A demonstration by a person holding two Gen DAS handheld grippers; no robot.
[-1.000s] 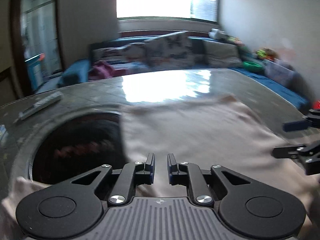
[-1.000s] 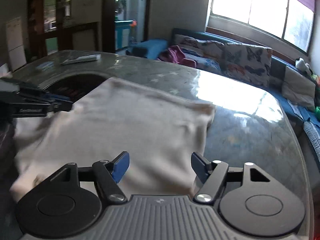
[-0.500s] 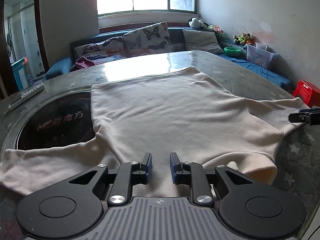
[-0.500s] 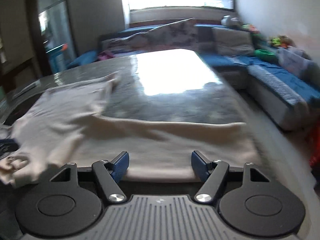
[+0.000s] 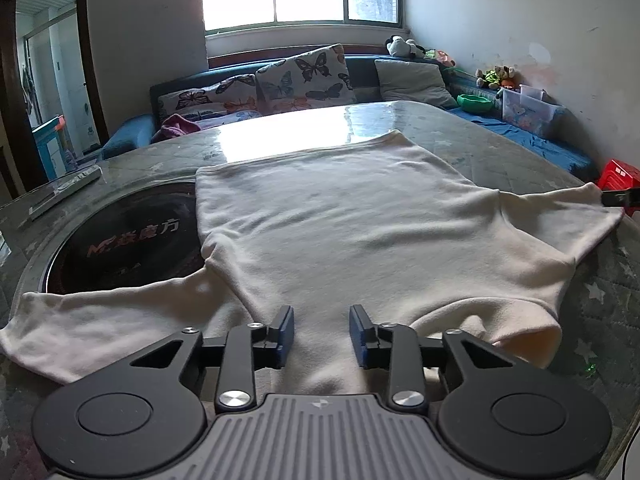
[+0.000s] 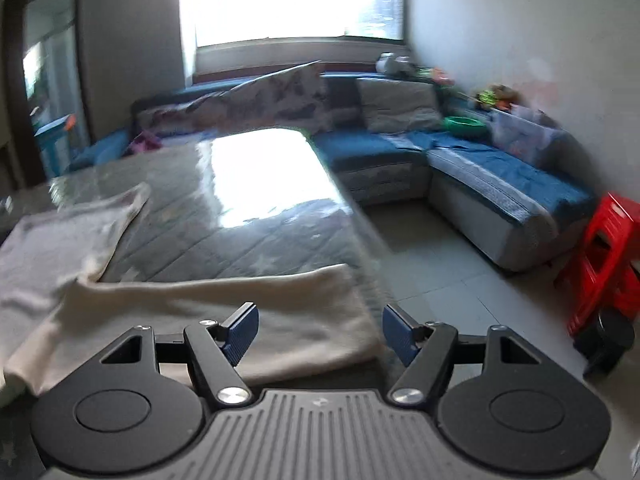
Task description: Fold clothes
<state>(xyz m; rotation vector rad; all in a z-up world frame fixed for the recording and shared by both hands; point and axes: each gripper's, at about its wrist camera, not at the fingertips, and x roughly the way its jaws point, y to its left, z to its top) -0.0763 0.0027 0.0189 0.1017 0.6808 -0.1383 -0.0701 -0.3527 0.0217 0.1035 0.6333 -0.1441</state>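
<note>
A cream long-sleeved top [image 5: 360,216] lies spread flat on the table, hem toward the window and one sleeve stretched out to each side. My left gripper [image 5: 322,320] hovers open over the near middle edge of the top, with cloth beneath it and nothing pinched. The right sleeve [image 6: 240,312] reaches the table's right edge. My right gripper [image 6: 320,320] stands wide open just above that sleeve's end. Its tip also shows in the left wrist view as a dark gripper tip [image 5: 620,198] beside the cuff.
A dark round cooktop [image 5: 120,240] is set into the glossy table [image 5: 304,128], partly under the left sleeve. A remote [image 5: 64,192] lies at the far left. A red stool [image 6: 604,264] stands on the floor beyond the table's right edge, with sofas behind.
The left gripper's fingers have parted from nearly shut to open. The right gripper has swung rightward to the sleeve end at the table edge. The top now lies spread flat.
</note>
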